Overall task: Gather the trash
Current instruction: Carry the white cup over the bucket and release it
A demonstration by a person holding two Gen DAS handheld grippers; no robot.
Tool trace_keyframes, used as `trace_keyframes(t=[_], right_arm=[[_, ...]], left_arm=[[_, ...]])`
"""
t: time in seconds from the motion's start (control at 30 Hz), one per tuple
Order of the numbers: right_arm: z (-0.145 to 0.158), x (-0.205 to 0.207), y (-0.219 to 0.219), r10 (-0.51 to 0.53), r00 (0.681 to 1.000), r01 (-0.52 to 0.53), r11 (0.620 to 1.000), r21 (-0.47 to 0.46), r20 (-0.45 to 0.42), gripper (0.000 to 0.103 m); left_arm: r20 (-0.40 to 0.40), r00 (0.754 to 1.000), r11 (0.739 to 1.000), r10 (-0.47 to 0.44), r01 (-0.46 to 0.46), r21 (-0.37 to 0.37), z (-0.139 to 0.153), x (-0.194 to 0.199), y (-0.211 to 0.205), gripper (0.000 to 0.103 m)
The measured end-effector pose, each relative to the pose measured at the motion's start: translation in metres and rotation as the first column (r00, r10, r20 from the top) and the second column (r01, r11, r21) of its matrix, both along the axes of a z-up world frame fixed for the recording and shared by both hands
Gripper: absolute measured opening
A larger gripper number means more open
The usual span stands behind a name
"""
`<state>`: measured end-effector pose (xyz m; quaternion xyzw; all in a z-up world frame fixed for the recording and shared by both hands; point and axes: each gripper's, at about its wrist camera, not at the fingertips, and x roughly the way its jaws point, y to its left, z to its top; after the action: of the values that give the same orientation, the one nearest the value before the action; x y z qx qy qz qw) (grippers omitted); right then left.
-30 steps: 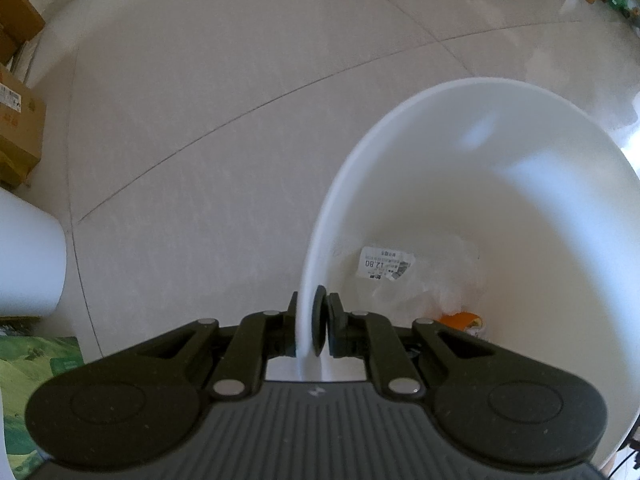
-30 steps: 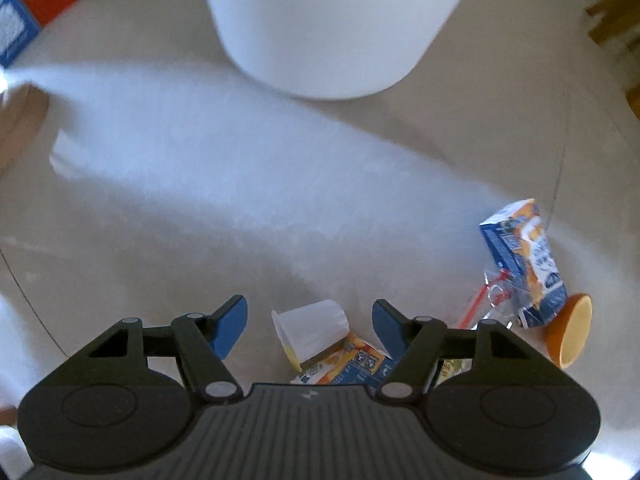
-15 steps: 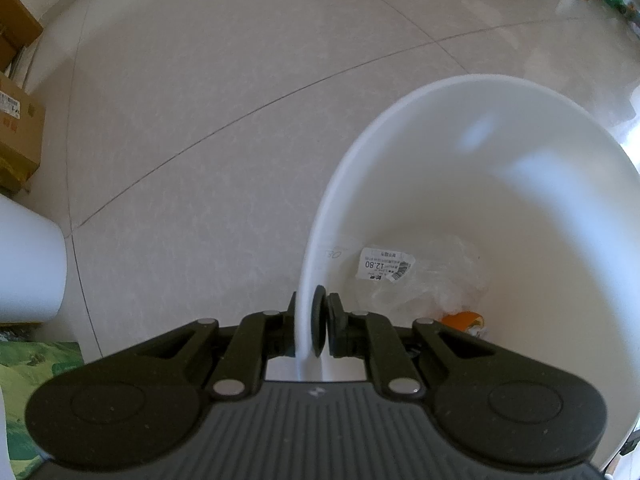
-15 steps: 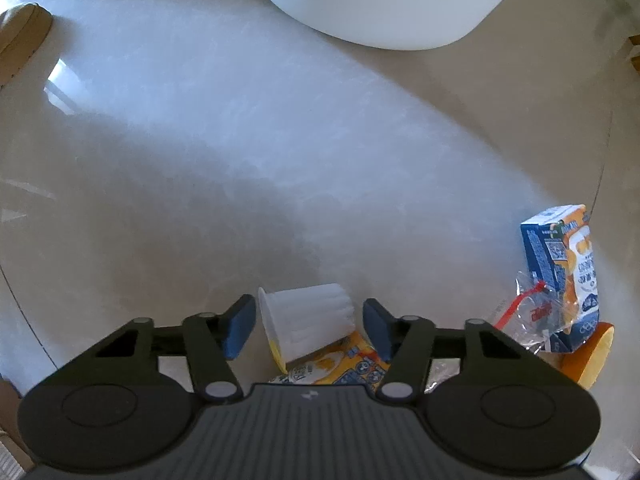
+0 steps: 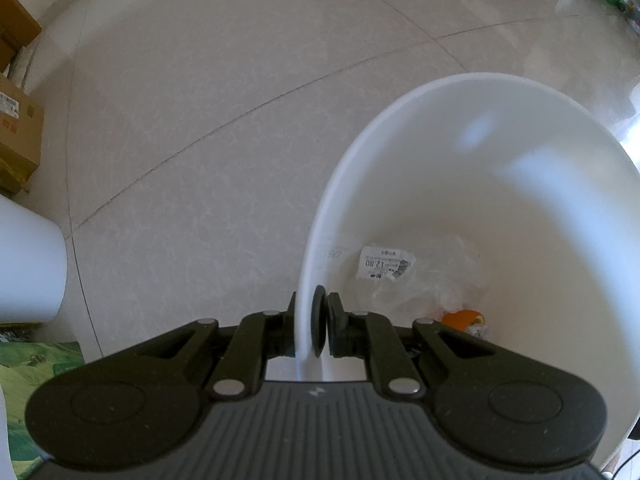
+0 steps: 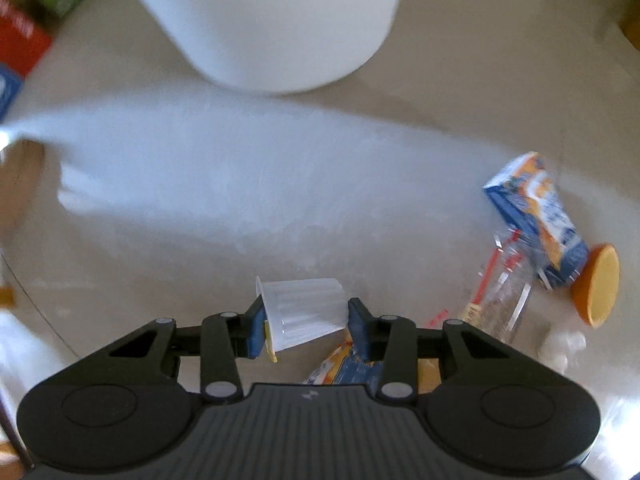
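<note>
Your left gripper (image 5: 310, 330) has its fingers pressed together on the rim of the white bin (image 5: 520, 200), one pad outside the wall and one inside, and you're looking straight down into it. At the bottom lies crumpled clear plastic (image 5: 448, 280) with a white price label (image 5: 386, 264) on it, and beside that an orange scrap (image 5: 464, 317). Cardboard boxes (image 5: 18, 136) sit at the far left on the pale tiled floor (image 5: 200, 100).

Over on your right gripper (image 6: 306, 322), the blue pads are pinching a small translucent ribbed plastic cup (image 6: 304, 310), lying sideways between them, mouth to the left with a yellow edge showing. Directly below it on the floor is a flattened blue and orange wrapper (image 6: 344, 370). Off to the right, a blue and orange drink carton (image 6: 536, 212) lies on its side, touching a clear wrapper with red print (image 6: 500, 288) and an orange lid-like piece (image 6: 598, 284). The white bin's outer wall (image 6: 272, 20) stands ahead, well apart from the cup.
</note>
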<state>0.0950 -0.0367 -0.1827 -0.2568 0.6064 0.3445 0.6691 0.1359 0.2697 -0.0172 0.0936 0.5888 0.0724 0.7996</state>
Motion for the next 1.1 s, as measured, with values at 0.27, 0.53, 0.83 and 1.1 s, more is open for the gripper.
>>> trace_keyframes(t=[0.27, 0.53, 0.83, 1.1], right_arm=[[0.107, 0.028, -0.006, -0.130, 0.991, 0.126, 0.988, 0.091, 0.038, 0.046], [0.223, 0.049, 0.025, -0.123, 0.982, 0.091, 0.975, 0.204, 0.146, 0.047], [0.269, 0.069, 0.094, -0.072, 0.971, -0.003, 0.951, 0.310, 0.230, 0.049], [0.264, 0.062, 0.120, -0.056, 0.972, -0.019, 0.951, 0.310, 0.229, 0.069]], left_arm=[[-0.016, 1.000, 1.000, -0.011, 0.011, 0.007, 0.000, 0.004, -0.001, 0.009], [-0.029, 0.999, 1.000, -0.015, 0.015, 0.007, -0.001, 0.007, -0.001, 0.009], [-0.030, 0.999, 1.000, -0.020, 0.020, 0.008, -0.003, 0.006, -0.001, 0.009], [-0.038, 0.999, 1.000, -0.016, 0.016, -0.005, -0.006, 0.007, 0.001, 0.009]])
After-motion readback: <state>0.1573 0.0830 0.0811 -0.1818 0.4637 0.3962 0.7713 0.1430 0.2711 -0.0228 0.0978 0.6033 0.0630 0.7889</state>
